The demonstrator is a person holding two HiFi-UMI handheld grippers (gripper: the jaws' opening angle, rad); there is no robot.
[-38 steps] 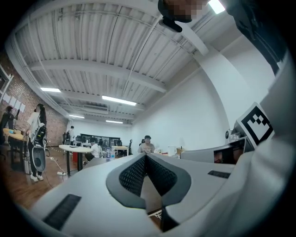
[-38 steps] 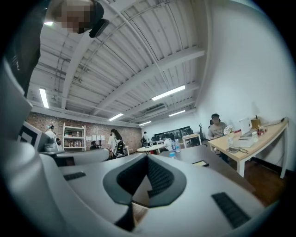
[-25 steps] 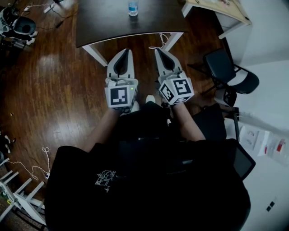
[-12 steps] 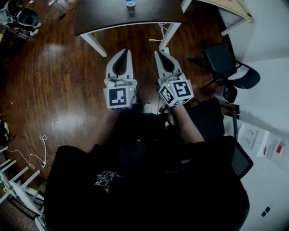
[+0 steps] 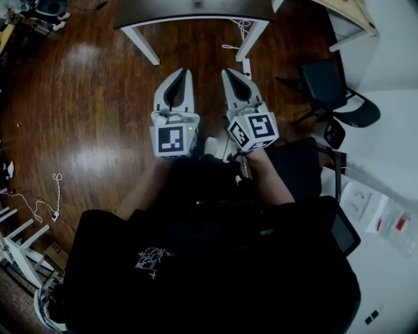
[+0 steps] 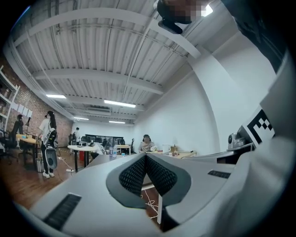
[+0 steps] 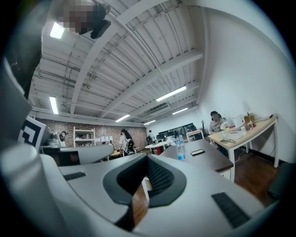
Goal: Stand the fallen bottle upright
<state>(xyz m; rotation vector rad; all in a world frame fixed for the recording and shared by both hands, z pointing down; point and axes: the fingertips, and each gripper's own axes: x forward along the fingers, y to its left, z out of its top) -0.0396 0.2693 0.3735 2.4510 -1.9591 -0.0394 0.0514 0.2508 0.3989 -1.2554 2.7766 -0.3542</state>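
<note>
A clear water bottle [image 7: 178,151] with a blue label stands upright on the dark table [image 7: 206,161], far ahead in the right gripper view. In the left gripper view the bottle [image 6: 114,150] is a tiny shape on that table. The head view shows only the table's near edge [image 5: 196,18] at the top, with no bottle in it. My left gripper [image 5: 181,71] and right gripper [image 5: 228,70] are held side by side over the wooden floor, well short of the table. Both point level toward it. The left gripper [image 6: 146,155] and right gripper [image 7: 148,158] are shut and hold nothing.
A dark phone [image 7: 197,151] lies on the table beside the bottle. A black office chair [image 5: 334,98] stands to the right, with a light wooden desk [image 5: 353,14] beyond it. A white cable [image 5: 235,45] and power strip [image 5: 247,67] lie under the table. People sit and stand far off.
The table has slid toward the top of the head view and the bottle has left it. Both grippers have drawn back from the table together, still shut.
</note>
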